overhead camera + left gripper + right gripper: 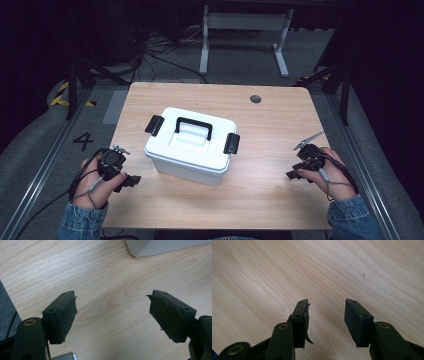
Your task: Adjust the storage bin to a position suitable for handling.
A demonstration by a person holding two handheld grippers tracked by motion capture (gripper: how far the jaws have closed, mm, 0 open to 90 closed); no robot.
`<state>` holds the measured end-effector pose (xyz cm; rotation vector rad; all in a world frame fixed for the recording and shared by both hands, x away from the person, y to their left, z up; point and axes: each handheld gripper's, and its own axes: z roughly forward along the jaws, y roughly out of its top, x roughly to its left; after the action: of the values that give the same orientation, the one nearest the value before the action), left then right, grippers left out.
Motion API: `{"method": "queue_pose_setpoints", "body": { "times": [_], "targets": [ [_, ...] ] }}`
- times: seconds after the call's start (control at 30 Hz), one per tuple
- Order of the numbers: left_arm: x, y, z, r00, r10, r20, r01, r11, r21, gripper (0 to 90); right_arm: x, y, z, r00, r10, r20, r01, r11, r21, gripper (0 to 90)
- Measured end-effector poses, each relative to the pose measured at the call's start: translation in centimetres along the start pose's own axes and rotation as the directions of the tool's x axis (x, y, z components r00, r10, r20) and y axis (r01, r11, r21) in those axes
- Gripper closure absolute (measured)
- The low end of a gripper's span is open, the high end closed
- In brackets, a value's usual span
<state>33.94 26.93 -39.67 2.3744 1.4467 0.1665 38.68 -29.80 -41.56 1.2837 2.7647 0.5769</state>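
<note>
A white lidded box (192, 145) sits mid-tabletop (270, 200). The left gripper (131, 181) and the right gripper (295, 171) flank it, jaws wide, holding nothing.

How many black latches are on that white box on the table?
2 show: one latch at the left end of the box lid, one latch at the right end. Sides facing away could hide more.

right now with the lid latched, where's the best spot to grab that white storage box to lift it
Grip the black carry handle on the lid of the white storage box, coming straight down from above. It stands up as an arch in the lid's middle with a gap beneath, so one jaw of a hand-held gripper can probably slip under it. Both black side latches look closed, so the lid should hold.
</note>
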Motion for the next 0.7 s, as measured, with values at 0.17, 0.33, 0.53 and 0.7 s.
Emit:
{"method": "queue_pose_setpoints", "body": {
  "times": [0.17,0.33,0.53,0.7],
  "targets": [
    [0.03,0.51,-0.65,0.9999,0.006,0.009,-0.006,0.9960,-0.089,25.1,0.18,-0.05,0.36,0.9993,-0.018,-0.034,0.016,0.999,-0.045,55.7],
    [0.10,0.53,-0.68,0.9997,0.010,0.022,-0.008,0.9951,-0.098,25.2,0.21,-0.16,0.55,0.9990,-0.017,-0.041,0.015,0.998,-0.064,53.8],
    [0.13,0.61,-0.56,0.9992,0.024,0.031,-0.021,0.9951,-0.097,25.1,0.60,0.16,0.40,0.9976,-0.063,-0.031,0.060,0.995,-0.076,52.4],
    [0.02,0.60,-0.53,0.9988,0.033,0.037,-0.028,0.9924,-0.119,22.6,1.02,0.56,0.11,0.9973,-0.062,-0.040,0.058,0.995,-0.087,52.1]
  ]
}}
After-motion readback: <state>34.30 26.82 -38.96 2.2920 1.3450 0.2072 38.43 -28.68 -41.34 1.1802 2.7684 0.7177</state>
